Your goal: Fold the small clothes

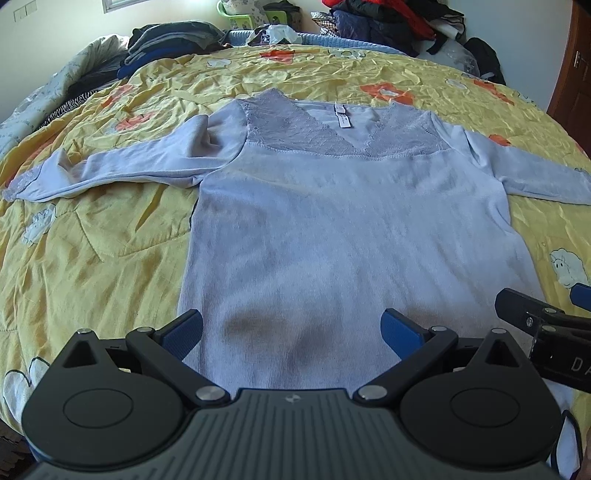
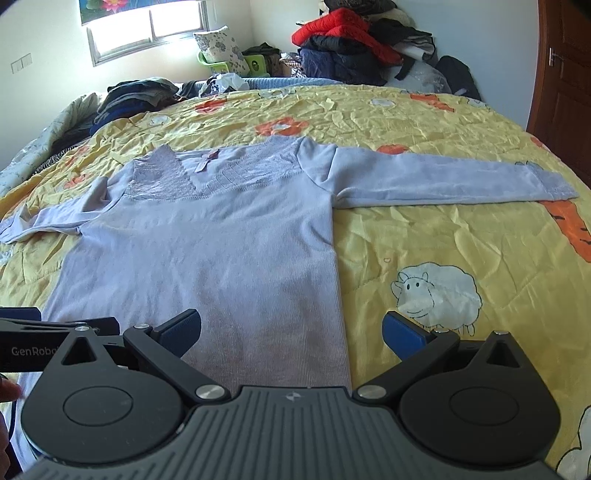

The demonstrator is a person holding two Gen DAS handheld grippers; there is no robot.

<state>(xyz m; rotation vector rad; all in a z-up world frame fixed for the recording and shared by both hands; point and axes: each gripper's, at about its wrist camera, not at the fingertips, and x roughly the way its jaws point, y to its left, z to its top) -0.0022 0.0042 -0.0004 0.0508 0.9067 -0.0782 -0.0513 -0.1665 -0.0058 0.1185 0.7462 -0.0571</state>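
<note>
I see the top (image 1: 332, 221) spread flat, front up, on the yellow quilt (image 1: 92, 240) that covers the bed, its lace V-neck away from me and its hem nearest the cameras. Both sleeves lie out to the sides: the left sleeve (image 1: 110, 166) runs outward with a rumple near the shoulder, and the right sleeve (image 2: 443, 177) lies straight across the quilt, its cuff beside an orange patch in the print. A white label (image 1: 340, 114) shows inside the neckline.

My left claw (image 1: 291, 328) hangs over the lower part of the top, jaws spread wide with nothing between them; I cannot tell whether the tips touch the cloth. My right claw (image 2: 291, 328) is also spread wide and empty. It sits over the top's right edge, one blue pad (image 2: 181, 328) above the cloth and the other above bare quilt, just beside a printed sheep (image 2: 436, 295). The two claws are near each other, side by side at the hem end.

At the far side of the bed lie heaps of dark clothes (image 1: 166, 40), and a red jacket (image 2: 340, 29) tops another pile (image 2: 351, 48) beyond it. A window (image 2: 147, 26) is in the back wall, a wooden door (image 2: 561, 74) at right.
</note>
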